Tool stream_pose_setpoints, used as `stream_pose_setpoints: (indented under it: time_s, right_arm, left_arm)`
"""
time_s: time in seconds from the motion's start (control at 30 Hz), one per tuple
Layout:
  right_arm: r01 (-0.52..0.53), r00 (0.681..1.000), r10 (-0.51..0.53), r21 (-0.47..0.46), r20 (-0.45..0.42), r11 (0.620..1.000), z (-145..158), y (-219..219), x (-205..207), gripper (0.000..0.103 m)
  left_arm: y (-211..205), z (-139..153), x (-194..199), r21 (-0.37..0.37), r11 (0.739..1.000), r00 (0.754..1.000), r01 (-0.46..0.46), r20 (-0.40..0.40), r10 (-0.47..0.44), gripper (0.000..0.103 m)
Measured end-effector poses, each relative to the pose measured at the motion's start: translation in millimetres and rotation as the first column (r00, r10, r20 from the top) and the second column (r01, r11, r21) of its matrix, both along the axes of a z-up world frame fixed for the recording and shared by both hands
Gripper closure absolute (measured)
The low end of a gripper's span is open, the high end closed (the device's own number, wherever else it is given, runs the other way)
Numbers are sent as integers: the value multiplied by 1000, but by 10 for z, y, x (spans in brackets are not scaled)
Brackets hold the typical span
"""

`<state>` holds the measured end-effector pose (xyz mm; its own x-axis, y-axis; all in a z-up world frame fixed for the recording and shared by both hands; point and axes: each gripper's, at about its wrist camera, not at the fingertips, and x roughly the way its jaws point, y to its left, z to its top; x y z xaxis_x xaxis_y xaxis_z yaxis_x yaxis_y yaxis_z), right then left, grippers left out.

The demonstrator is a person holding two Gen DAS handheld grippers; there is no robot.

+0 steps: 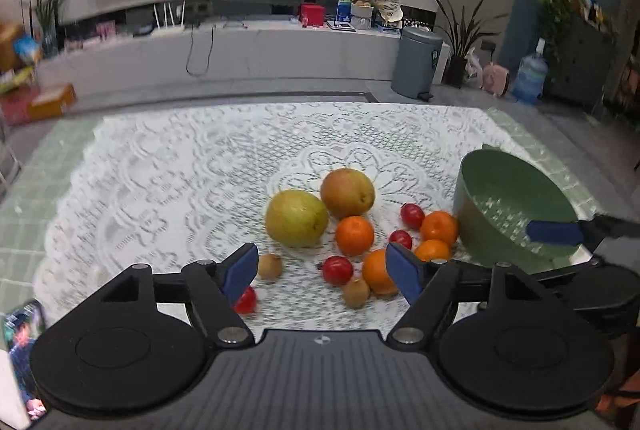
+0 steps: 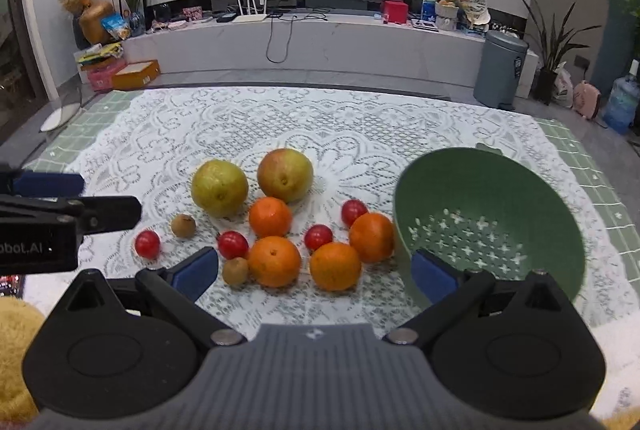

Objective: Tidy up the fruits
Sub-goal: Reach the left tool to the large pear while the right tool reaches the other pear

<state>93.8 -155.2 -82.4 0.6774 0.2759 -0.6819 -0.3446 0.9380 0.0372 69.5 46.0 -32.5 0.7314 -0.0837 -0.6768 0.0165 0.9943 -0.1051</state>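
In the left wrist view, a cherry tomato (image 1: 246, 300) sits half hidden behind the left claw's (image 1: 322, 270) blue pad, and an orange (image 1: 378, 272) is partly covered by the other pad. The colander's (image 1: 516, 206) near rim is blocked by the right claw (image 1: 554, 233).

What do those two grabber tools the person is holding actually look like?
Each is black plastic. The left gripper and right gripper both have two angled arms tipped with blue pads, silver pivot bolts, two round black discs, and a ribbed grey body with a small white emblem. White lettering marks the left one's side.
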Motion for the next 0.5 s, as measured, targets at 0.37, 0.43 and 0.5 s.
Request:
stream_pose_setpoints:
  time_s: [0.37,0.43,0.5]
  right_arm:
    - [-78,997,80,-83,15,993,-104,201,260,4]
    - [-86,996,87,-87,9,992,-140,229,312,4]
    - [-94,996,95,-94,6,991,-177,256,366,11]
  left_arm:
    - [107,-201,266,-31,999,997,-8,-78,6,22]
    - [160,-240,303,-44,999,996,-24,-85,20,22]
    - [222,-276,353,-54,998,995,-39,-97,33,23]
